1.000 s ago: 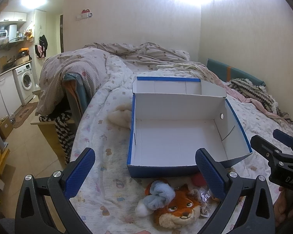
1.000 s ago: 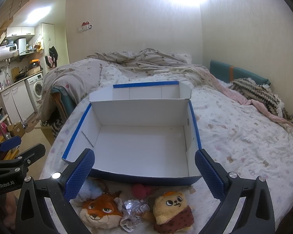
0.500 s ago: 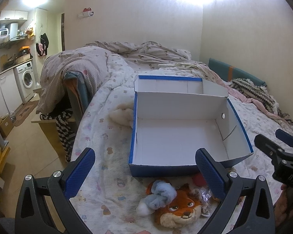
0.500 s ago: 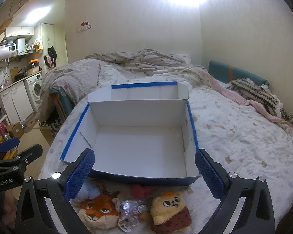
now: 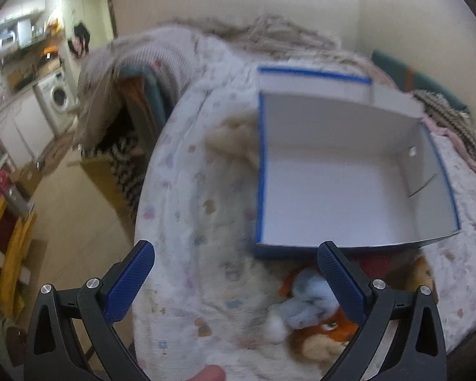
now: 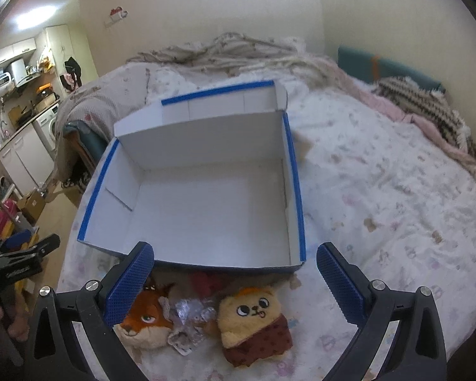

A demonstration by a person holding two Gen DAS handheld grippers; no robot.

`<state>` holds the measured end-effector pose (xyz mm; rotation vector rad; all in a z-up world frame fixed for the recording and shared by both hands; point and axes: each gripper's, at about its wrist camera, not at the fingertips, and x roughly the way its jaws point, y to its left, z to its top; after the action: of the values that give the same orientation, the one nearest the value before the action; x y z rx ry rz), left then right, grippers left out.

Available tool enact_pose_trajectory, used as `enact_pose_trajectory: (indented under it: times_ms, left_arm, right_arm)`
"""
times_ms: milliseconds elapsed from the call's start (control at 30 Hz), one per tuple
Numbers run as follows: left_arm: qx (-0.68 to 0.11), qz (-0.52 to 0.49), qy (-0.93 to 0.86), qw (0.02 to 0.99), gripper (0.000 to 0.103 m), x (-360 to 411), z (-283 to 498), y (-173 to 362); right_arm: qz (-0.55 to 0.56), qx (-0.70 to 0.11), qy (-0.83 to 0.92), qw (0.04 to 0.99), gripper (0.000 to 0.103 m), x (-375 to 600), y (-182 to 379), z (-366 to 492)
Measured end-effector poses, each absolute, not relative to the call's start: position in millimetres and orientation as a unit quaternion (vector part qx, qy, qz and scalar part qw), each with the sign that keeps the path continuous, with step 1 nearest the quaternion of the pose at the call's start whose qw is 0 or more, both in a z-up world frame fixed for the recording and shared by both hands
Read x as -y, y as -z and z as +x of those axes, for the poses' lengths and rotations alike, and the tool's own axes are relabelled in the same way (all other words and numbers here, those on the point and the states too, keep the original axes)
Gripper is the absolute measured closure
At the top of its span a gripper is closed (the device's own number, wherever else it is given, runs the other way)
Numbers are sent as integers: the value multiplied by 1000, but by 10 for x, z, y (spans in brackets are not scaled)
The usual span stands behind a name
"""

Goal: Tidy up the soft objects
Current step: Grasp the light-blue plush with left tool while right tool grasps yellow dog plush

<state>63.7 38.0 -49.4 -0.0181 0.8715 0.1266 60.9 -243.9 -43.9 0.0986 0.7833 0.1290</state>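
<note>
Both grippers open above the toys, nothing picked yet

The right gripper [image 6: 234, 281] and left gripper [image 5: 234, 281] hung wide apart, empty. The box [image 6: 206, 203] sat empty on the bed [image 6: 380, 197], toys against its near wall: the fox toy [image 6: 142, 324] lay face up, snout toward the bed's near edge; the yellow toy [image 6: 254, 327] lay lengthwise away from the box. Judged next: lower onto one toy and close.
</note>
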Motion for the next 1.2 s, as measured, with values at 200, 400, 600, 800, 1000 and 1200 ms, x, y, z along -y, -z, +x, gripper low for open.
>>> enact_pose_trajectory:
  times_ms: [200,400,600,800,1000,1200]
  left_arm:
    - [-518,-54,-93,849,1,-667,899,947]
    - [-586,-81,1,807,4,-396,979,1311]
    - [-608,-102,53,785,4,-146,1031,1441]
    - [-635,-96,69,763,17,-5,1027,1579]
    - [-644,-97,49,758,45,-42,1022,1666]
    - [-628,-92,32,772,78,-118,940,1558]
  right_arm:
    - [93,-450,-56,886,0,2625,743,718]
    - [113,-473,-31,873,0,2697,881,767]
    - [88,-479,-25,873,0,2634,927,751]
    - [84,-480,-22,873,0,2628,918,768]
    - [83,-495,-26,865,0,2623,997,801]
    - [86,-578,-29,811,0,2643,1403,909]
